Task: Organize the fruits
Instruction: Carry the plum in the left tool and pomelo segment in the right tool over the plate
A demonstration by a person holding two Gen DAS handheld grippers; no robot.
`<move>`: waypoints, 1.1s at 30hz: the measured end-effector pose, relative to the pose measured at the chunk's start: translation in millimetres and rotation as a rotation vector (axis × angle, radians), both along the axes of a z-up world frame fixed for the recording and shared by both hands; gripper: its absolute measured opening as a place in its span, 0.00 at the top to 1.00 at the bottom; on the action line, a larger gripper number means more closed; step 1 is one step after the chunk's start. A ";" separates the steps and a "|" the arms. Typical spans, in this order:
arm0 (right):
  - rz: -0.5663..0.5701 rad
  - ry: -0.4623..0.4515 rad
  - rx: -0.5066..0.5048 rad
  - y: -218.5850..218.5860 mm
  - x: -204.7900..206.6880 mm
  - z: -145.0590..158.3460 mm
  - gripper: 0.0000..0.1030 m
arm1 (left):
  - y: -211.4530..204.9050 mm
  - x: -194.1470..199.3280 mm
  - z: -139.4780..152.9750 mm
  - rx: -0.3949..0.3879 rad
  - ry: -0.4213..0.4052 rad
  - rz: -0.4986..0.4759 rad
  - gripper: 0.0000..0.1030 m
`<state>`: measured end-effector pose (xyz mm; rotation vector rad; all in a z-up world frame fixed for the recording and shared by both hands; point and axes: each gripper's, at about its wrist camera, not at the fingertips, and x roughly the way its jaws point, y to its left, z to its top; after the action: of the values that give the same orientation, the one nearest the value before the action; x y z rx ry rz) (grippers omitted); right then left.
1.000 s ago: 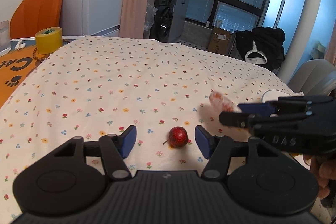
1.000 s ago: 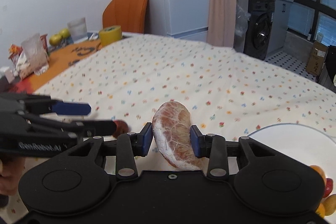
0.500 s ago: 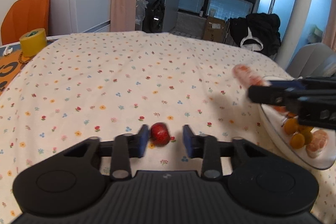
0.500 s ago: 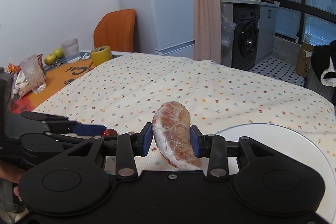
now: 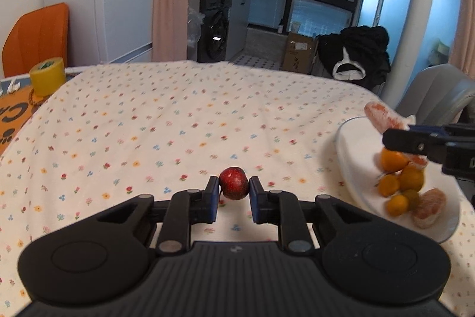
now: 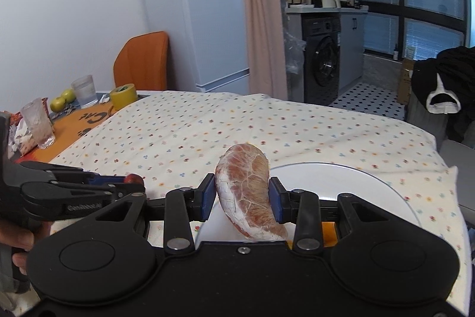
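A small dark-red fruit (image 5: 234,182) sits pinched between the blue pads of my left gripper (image 5: 234,188), just above the flowered tablecloth (image 5: 166,121). My right gripper (image 6: 242,195) is shut on a peeled pink citrus segment (image 6: 246,195) and hovers over the near edge of a white plate (image 6: 350,183). In the left wrist view the same plate (image 5: 353,156) lies at the right with several small orange fruits (image 5: 397,180) and peeled segments (image 5: 427,207); the right gripper (image 5: 394,135) reaches over it holding its segment (image 5: 383,116).
At the table's far left stand a yellow tape roll (image 5: 47,75), two glasses (image 6: 84,91) and green apples (image 6: 62,100) on an orange mat (image 6: 86,121). An orange chair (image 5: 35,34) stands behind, a grey chair (image 5: 439,94) at the right edge.
My left gripper went from open around the red fruit to shut on it. My right gripper carried the citrus segment rightward to over the plate.
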<state>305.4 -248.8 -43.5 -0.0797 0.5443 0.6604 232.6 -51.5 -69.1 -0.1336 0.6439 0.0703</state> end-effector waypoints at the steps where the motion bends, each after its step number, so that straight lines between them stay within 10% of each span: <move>1: -0.005 -0.001 0.001 -3.6 -1.8 0.5 0.65 | -2.9 -2.2 3.2 0.001 -0.008 -0.006 0.81; 33: -0.202 -0.021 0.005 -95.5 -28.8 2.3 0.65 | -85.3 -11.2 27.5 -0.001 -0.084 -0.201 0.81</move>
<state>276.6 -344.3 -41.2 -0.0266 0.5223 0.4638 221.4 -136.8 -41.7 -0.0720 0.5707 -0.1290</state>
